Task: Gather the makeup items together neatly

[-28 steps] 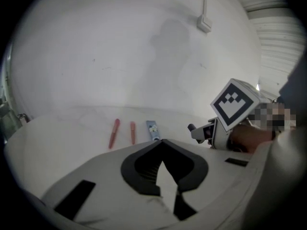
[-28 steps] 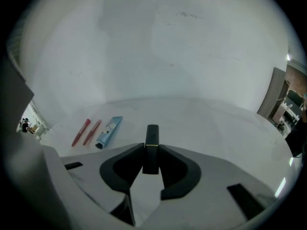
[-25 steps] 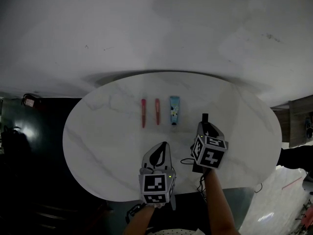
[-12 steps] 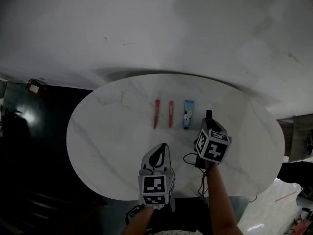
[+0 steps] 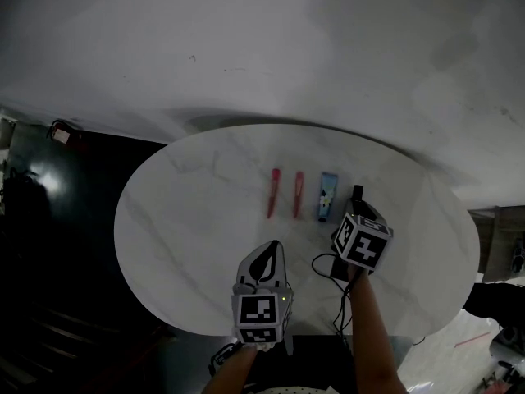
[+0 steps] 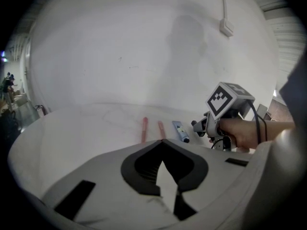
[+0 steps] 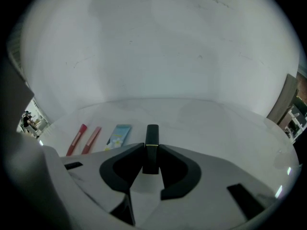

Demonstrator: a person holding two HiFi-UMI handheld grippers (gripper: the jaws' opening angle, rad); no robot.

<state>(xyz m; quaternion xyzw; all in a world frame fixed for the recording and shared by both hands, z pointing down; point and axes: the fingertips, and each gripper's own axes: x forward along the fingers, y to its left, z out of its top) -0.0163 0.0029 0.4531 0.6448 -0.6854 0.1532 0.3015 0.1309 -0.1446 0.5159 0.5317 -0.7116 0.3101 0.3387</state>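
Observation:
On the white marble table (image 5: pixel 180 220) two red sticks (image 5: pixel 273 193) (image 5: pixel 298 194) and a blue tube (image 5: pixel 328 195) lie side by side in a row. My right gripper (image 7: pixel 151 150) is shut on a black lipstick tube (image 7: pixel 152 134), held just right of the blue tube (image 7: pixel 118 136) and low over the table. In the head view the black tube (image 5: pixel 358 194) sticks out ahead of the right gripper (image 5: pixel 358 208). My left gripper (image 6: pixel 161 142) is shut with nothing in it, back near the table's front edge (image 5: pixel 268 251), well short of the row (image 6: pixel 144 128).
A black cable (image 5: pixel 324 263) trails from the right gripper over the table's front edge. Dark floor and furniture (image 5: pixel 49 220) lie to the left of the table. A pale wall (image 5: pixel 262 48) rises behind it.
My right gripper has carried the black tube leftward, closer to the blue tube. The left gripper has shifted a little, still shut and empty.

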